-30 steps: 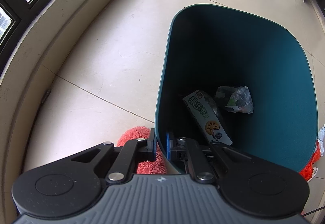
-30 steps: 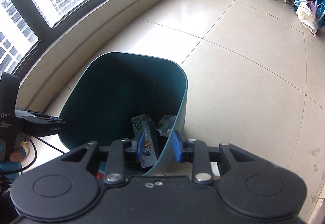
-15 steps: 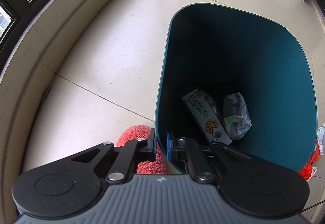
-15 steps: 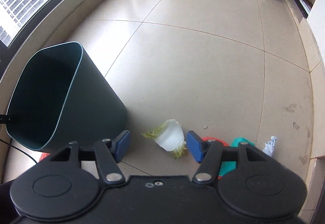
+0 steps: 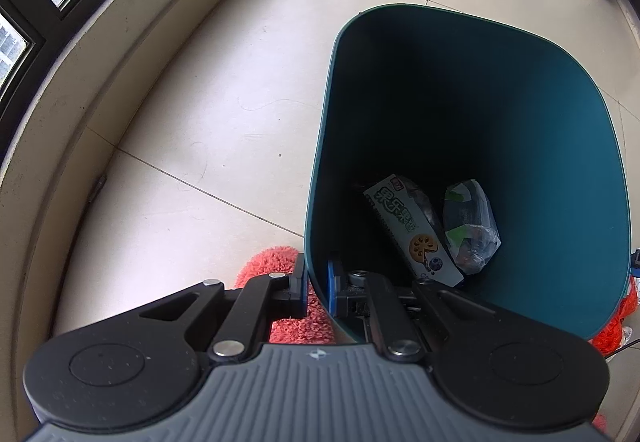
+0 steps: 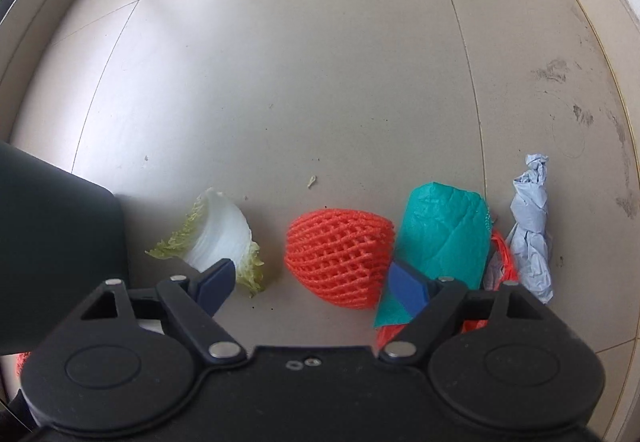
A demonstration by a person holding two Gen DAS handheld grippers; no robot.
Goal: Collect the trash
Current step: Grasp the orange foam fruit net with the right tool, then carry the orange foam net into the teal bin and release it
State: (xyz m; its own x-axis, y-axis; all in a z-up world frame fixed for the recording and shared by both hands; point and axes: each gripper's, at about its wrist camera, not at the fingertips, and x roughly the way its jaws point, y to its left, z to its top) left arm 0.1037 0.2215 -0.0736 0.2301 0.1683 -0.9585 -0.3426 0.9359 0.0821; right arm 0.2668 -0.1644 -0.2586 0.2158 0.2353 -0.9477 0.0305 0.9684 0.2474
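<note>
The rim of a dark teal bin is pinched between the closed jaws of the left gripper; a snack box and a crumpled wrapper are seen inside it. The right gripper is pointed down at the floor, its jaws just opened wide with nothing gripped. An orange foam net lies between them, a cabbage leaf by the left finger, a teal bag and crumpled paper to the right.

Tile floor: bin, cabbage leaf, orange net, perhaps tissue.
</note>
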